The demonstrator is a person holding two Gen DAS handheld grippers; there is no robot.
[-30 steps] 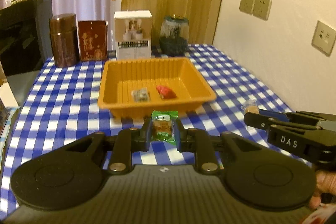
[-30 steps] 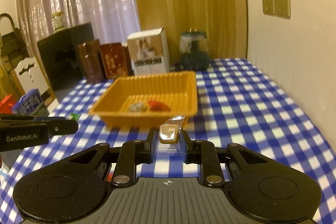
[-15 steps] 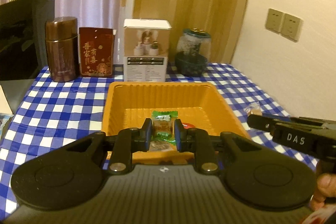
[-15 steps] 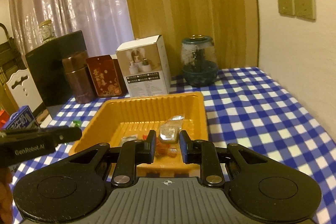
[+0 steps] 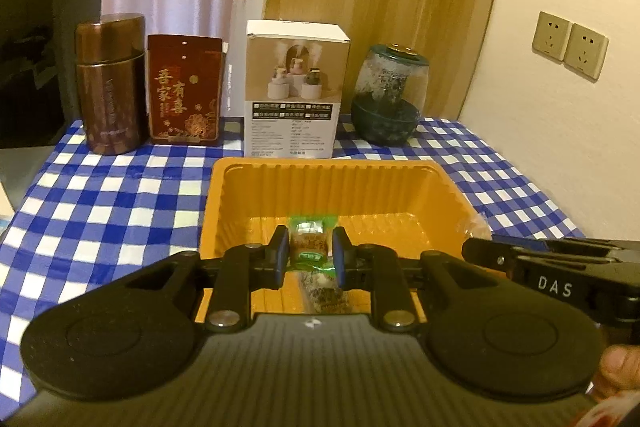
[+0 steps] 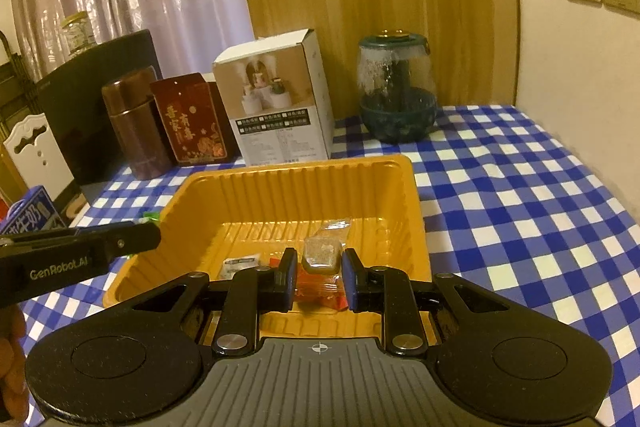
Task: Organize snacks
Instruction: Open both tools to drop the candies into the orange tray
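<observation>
An orange plastic tray [image 5: 240, 211] [image 6: 408, 187] sits on the blue checked table. My left gripper [image 5: 308, 253] is shut on a green-wrapped snack [image 5: 308, 241] and holds it over the tray's near part. My right gripper [image 6: 320, 273] is shut on a clear-wrapped brown snack [image 6: 322, 253] over the tray's near right part. In the tray lie a dark snack [image 5: 320, 289], a red snack [image 6: 320, 291] and a pale packet [image 6: 240, 263]. Each gripper shows from the side in the other's view: the right [image 5: 476, 249], the left [image 6: 154, 235].
At the table's back stand a brown canister [image 5: 110, 85], a red tin [image 5: 184, 89], a white box [image 5: 296, 87] and a glass jar [image 5: 390, 93]. A wall with sockets [image 5: 568, 45] runs along the right. A dark chair [image 5: 36, 59] stands left.
Both grippers have moved forward and up from the table in front of the tray to over the tray, each still holding its snack.
</observation>
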